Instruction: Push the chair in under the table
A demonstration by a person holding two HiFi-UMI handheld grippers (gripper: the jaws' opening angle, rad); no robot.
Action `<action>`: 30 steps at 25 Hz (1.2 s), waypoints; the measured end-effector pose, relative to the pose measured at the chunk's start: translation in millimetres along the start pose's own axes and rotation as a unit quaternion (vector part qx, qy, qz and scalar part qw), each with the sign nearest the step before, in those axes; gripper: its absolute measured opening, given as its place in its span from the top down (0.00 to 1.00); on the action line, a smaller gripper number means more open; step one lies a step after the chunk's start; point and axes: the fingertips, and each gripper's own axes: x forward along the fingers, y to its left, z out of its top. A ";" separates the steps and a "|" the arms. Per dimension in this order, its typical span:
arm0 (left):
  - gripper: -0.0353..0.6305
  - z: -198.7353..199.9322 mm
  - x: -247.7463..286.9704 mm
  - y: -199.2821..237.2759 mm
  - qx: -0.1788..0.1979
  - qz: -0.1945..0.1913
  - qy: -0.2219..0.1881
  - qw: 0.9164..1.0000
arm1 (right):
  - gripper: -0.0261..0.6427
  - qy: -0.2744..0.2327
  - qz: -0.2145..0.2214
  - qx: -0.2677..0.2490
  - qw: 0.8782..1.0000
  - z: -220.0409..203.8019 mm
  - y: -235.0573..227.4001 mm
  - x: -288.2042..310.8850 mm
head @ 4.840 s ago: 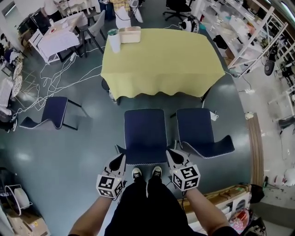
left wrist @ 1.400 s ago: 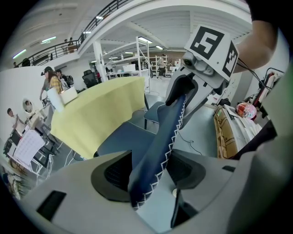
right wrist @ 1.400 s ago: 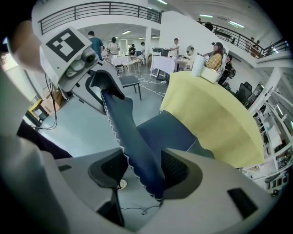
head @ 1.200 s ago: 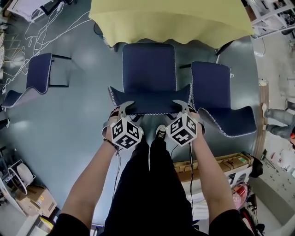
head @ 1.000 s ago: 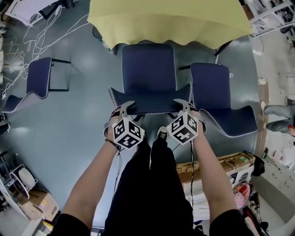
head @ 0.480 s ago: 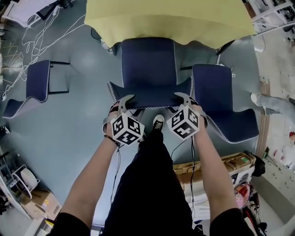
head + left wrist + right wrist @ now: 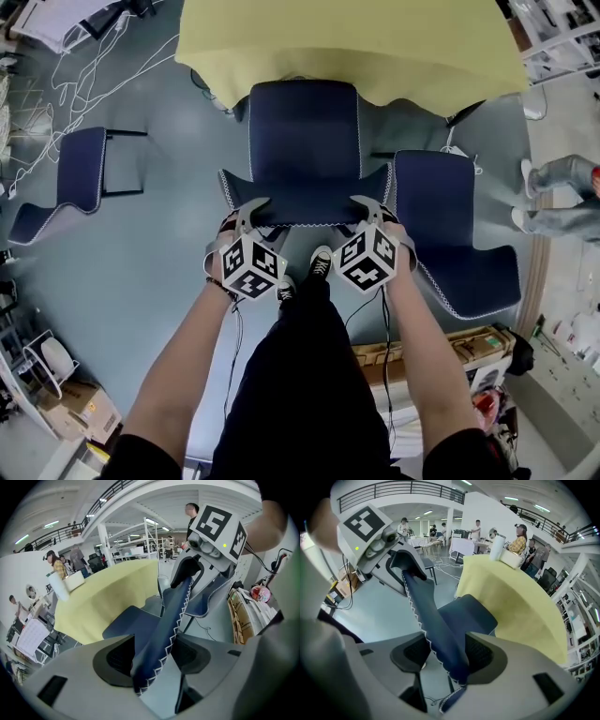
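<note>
Two forearms reach up from the bottom of the head view, either side of the person's black trousers, and a black-and-white shoe (image 7: 321, 262) shows just below the chair. Each hand carries a marker cube. The left claw (image 7: 251, 208) and the right claw (image 7: 368, 204) sit at mid-frame, one on each end of the backrest's stitched top edge. In the left gripper view the jaws stand wide and the navy backrest fills the gap between the dark pads, so the claw holds it. The right gripper view shows the same hold, with the zigzag-stitched edge running up between the jaws towards the other claw.

Above the claws, the chair (image 7: 303, 141) faces the surface. The front of its seat meets the hanging hem of the yellow cloth (image 7: 375, 47), which covers the surface across the top of the frame.

Just right of the held chair stands a second navy chair (image 7: 441, 216), angled away. A third chair (image 7: 80, 173) sits well apart at the left edge, and white cables (image 7: 84, 75) trail over the grey floor at upper left. Cardboard boxes (image 7: 469, 342) lie at lower right. Another person's legs (image 7: 558, 197) show at the right edge.
</note>
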 end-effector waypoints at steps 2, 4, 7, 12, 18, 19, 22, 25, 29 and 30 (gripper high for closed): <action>0.59 3.4 3.1 6.9 0.000 0.001 0.000 1.000 | 0.62 -0.001 0.001 -0.001 1.000 3.9 -7.0 2.5; 0.58 6.4 6.6 14.8 0.000 0.003 0.002 1.000 | 0.62 -0.002 0.001 -0.002 1.000 8.3 -14.1 5.6; 0.58 12.3 12.4 29.1 0.000 0.005 0.004 1.000 | 0.62 -0.004 0.001 -0.004 1.000 16.3 -26.7 9.9; 0.58 19.1 23.2 57.6 0.001 0.008 0.006 1.000 | 0.62 -0.008 -0.001 -0.008 1.000 34.7 -48.9 20.5; 0.58 28.5 34.1 83.3 -0.001 0.012 0.008 1.000 | 0.62 -0.011 0.004 -0.012 1.000 50.4 -72.3 30.4; 0.58 30.4 35.6 86.9 -0.001 0.014 0.007 1.000 | 0.62 -0.012 0.005 -0.012 1.000 52.2 -75.7 31.5; 0.58 35.4 40.9 101.2 0.001 0.019 0.006 1.000 | 0.62 -0.013 0.006 -0.011 1.000 59.9 -86.2 36.8; 0.57 36.5 46.2 117.2 0.001 0.020 0.008 1.000 | 0.62 -0.015 0.007 -0.012 1.000 70.6 -95.1 44.5; 0.57 40.9 51.8 135.9 0.003 0.021 0.008 1.000 | 0.62 -0.020 0.001 -0.016 1.000 83.5 -109.1 50.9; 0.57 42.2 53.4 140.1 0.003 0.021 0.008 1.000 | 0.62 -0.020 0.001 -0.017 1.000 86.1 -112.6 52.5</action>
